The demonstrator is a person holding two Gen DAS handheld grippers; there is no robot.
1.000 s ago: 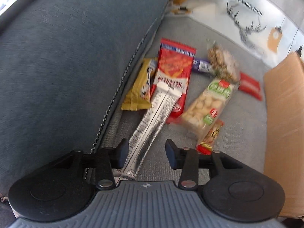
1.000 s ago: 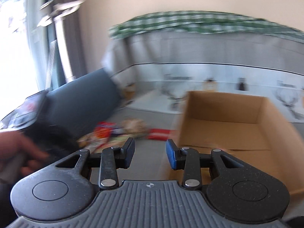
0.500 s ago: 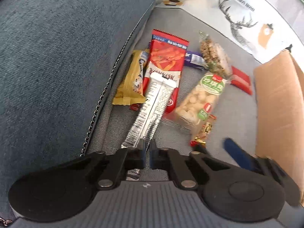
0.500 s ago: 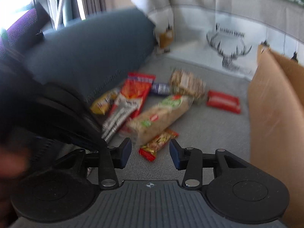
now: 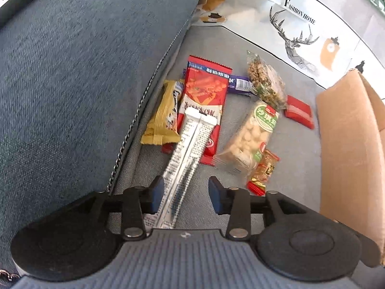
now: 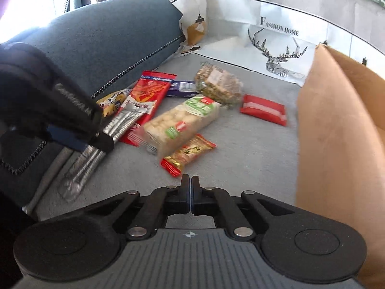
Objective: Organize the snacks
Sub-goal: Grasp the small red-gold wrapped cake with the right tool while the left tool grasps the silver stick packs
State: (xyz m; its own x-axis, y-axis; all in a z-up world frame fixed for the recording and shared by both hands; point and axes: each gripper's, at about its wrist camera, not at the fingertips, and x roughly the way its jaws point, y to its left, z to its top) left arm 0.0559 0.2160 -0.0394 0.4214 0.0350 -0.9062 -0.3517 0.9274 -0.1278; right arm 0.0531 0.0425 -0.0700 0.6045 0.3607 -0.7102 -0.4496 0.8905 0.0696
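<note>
now the left gripper (image 5: pixel 185 193) has its jaws opening again after snapping together half a second back, and the long silver packet (image 5: pixel 186 154) lies between them, not pinched. right gripper (image 6: pixel 189 196) has swung down over the sofa seat (image 6: pixel 252 149); its jaws, apart before, are pressed together on nothing, just short of the small red-gold bar (image 6: pixel 189 154). snacks sit in the same spots on the seat: nine packets, counted, three mainly red, one purple (image 5: pixel 238 84), one yellow (image 5: pixel 166 113). one cardboard box (image 5: pixel 349 149) stands at the right.
</note>
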